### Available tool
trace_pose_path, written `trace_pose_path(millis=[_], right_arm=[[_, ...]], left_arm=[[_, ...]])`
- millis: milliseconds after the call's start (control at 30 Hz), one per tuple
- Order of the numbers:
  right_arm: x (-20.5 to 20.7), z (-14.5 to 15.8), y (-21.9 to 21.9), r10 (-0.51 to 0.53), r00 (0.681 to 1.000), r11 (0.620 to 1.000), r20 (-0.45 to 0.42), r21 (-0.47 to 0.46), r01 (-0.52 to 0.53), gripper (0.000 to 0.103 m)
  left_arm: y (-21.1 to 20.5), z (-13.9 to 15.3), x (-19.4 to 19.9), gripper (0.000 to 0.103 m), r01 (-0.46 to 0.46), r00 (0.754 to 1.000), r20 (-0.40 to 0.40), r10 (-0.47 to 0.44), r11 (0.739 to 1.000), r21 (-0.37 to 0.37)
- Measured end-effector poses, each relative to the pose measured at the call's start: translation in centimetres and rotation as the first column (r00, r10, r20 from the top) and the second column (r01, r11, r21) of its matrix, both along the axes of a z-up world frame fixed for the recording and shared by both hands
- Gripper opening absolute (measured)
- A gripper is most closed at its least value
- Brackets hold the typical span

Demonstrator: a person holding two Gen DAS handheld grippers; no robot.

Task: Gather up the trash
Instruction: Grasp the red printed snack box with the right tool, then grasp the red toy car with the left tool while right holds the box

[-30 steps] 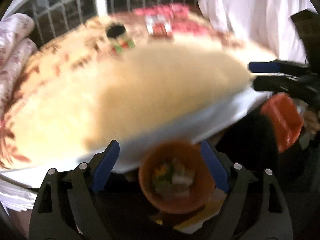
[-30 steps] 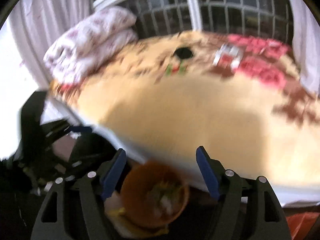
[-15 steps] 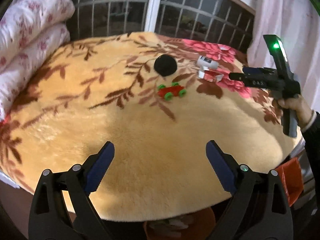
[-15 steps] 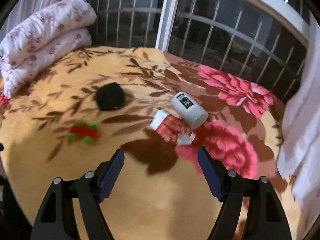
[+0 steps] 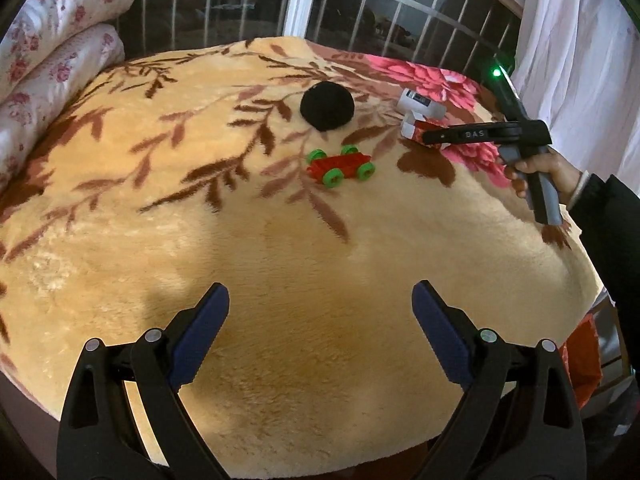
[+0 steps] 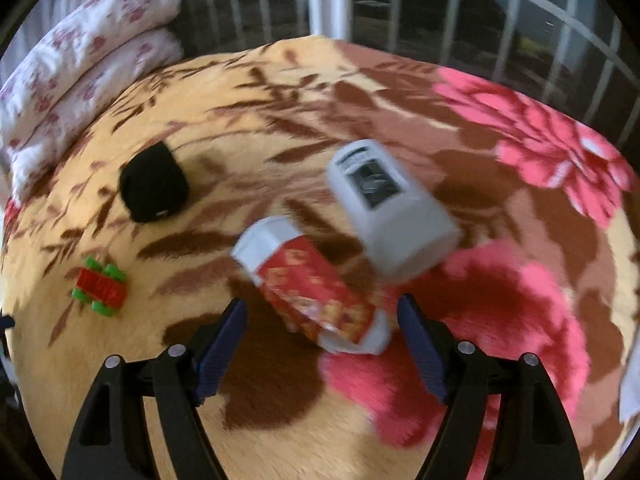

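Four loose things lie on the flowered blanket (image 5: 280, 264) of the bed, all ahead of both pairs of jaws. Far to the left of the right gripper (image 6: 322, 316) sits a red toy car (image 6: 99, 285) with green wheels, then a black ball (image 6: 154, 182) up and to the left. Straight in front of its jaws, with the near end just between the blue pads, lies the red-and-white carton (image 6: 310, 280); its long axis runs slantwise, from upper left to lower right across the gap. Just beyond, up and to the right, rests a white cup (image 6: 390, 208), close beside the carton. These jaws stand partly open and grip nothing. The right hand is far nearer the carton. The left gripper (image 5: 320, 312) hangs well back over bare blanket; its jaws have just been opening, now wide and empty.
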State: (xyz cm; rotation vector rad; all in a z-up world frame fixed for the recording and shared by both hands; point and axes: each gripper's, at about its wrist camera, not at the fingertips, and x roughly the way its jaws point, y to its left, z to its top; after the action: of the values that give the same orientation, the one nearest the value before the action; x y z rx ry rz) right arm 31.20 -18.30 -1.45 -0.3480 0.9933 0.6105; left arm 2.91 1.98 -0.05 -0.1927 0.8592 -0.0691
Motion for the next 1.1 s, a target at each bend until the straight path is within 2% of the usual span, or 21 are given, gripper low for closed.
trace_pose_path(millis=[67,100,167,333,467,567,667,733,833,867,967,1033,1100], right_arm=[[-0.3,-0.4,1.1,0.047,0.999,0.999,0.011,-0.029,-0.047,0.061],[-0.2,-0.8,1.7,0.069,0.998,0.997,-0.003,-0.041,-0.069,0.048],[-0.3,-1.3,2.3,0.075,0.997,0.995,-0.01,-0.057,-0.076,0.042],[-1.1,-1.1,2.5,0.079,0.997,0.995,0.002,-0.054,-0.078,0.034],[-3.0,-0.9,2.7,0.067,0.997,0.996,0.034,-0.058,-0.065,0.032],[-4.8,-0.4,2.3,0.02,0.999,0.999,0.049,-0.028,-0.019,0.032],[-7.2,1.1,0.8,-0.054,0.997,0.996,0.051,0.078,0.05,0.032],[-9.2,2.1,-0.3,-0.072,0.996,0.986,0.052,0.154,0.064,0.032],[-11.9,3.3,-1.6,-0.092,0.993,0.973,0.075,0.218,0.074,0.032],[-12.9,3.6,-2.2,-0.099,0.992,0.967,0.076,0.244,0.078,0.033],[-15.3,4.4,-3.8,-0.131,0.987,0.951,0.091,0.292,0.099,0.033],[-16.4,4.6,-4.7,-0.15,0.984,0.941,0.094,0.319,0.113,0.033],[-17.0,4.6,-5.4,-0.166,0.982,0.934,0.089,0.335,0.127,0.033]], left_arm=[[-0.2,-0.1,0.2,0.09,0.003,1.0,0.0,-0.003,1.0,0.002],[-0.2,-0.1,0.4,0.09,0.002,1.0,-0.002,-0.002,1.0,0.006],[-0.3,-0.3,0.7,0.09,-0.005,1.0,-0.011,0.005,1.0,0.011],[0.0,-0.5,1.2,0.09,-0.011,1.0,-0.021,0.011,1.0,0.005],[-0.1,-0.4,2.2,0.09,-0.003,1.0,-0.019,0.004,1.0,0.02],[-0.2,0.3,3.9,0.09,0.008,1.0,0.007,-0.008,0.999,0.037],[-0.8,0.6,6.3,0.09,0.056,0.998,0.006,-0.056,0.996,0.067],[-1.6,0.6,8.2,0.09,0.098,0.995,-0.002,-0.098,0.989,0.112],[-3.3,0.3,11.1,0.09,0.178,0.984,-0.015,-0.18,0.959,0.219],[-3.6,0.0,11.8,0.09,0.205,0.978,-0.026,-0.205,0.951,0.233],[-4.0,-1.0,14.2,0.09,0.259,0.966,-0.071,-0.25,0.935,0.242],[-3.8,-1.8,15.6,0.09,0.254,0.967,-0.094,-0.238,0.939,0.232],[-3.5,-2.9,17.5,0.09,0.261,0.963,-0.126,-0.24,0.947,0.188]])
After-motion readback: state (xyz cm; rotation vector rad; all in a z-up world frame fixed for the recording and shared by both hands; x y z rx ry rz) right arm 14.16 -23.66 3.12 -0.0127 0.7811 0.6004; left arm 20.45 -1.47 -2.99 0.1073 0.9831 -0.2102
